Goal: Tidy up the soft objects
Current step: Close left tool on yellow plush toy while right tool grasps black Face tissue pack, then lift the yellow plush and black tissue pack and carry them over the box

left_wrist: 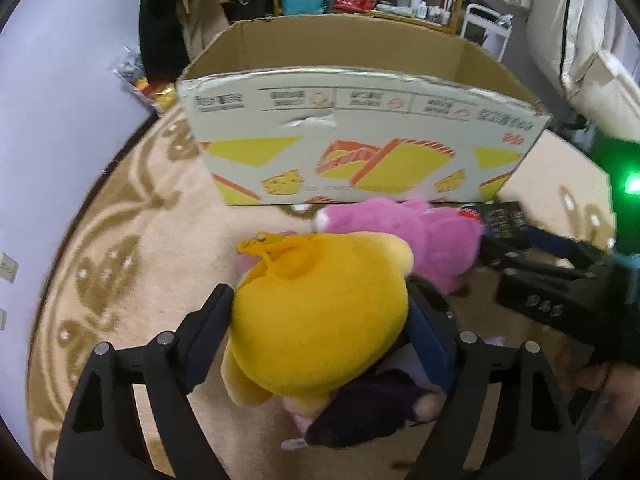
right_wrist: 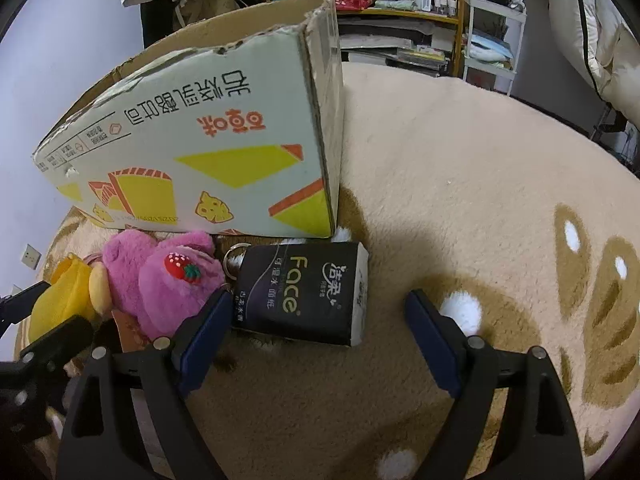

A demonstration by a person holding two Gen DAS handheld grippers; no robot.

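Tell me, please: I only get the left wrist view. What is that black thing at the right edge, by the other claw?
Observer: A black tissue pack printed "Face", lying flat on the carpet in front of the cardboard box.
Operator: Is the right claw holding it?
Observer: No. The right claw stands open around it, with one finger clear of the pack.
Operator: Anything near the pink plush toy behind my yellow plush toy?
Observer: A metal ring lies between the pink toy and the pack.
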